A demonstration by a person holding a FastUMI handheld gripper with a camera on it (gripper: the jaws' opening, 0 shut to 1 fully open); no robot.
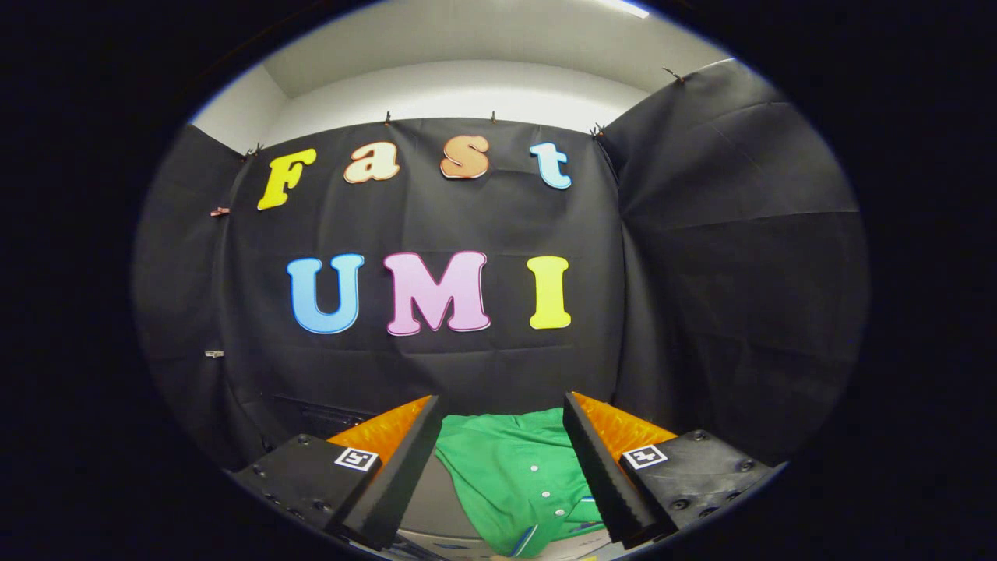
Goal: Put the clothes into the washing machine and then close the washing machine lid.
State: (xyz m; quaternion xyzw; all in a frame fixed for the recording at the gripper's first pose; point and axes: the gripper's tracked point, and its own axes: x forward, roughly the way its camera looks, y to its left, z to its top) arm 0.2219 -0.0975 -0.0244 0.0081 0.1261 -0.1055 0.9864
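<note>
A green shirt (518,475) with white buttons lies crumpled on a pale surface, low down between my two fingers and a little beyond them. My gripper (502,413) stands open, its fingers spread wide apart on either side of the shirt and not touching it. The gripper points mostly at the booth's wall, so the shirt shows only in part between the fingers.
The black cloth wall (436,366) hangs close behind the shirt and wraps round on the right (740,273). A dark low object (319,409) sits at the foot of the wall, left of the shirt. A white ceiling (467,47) is above.
</note>
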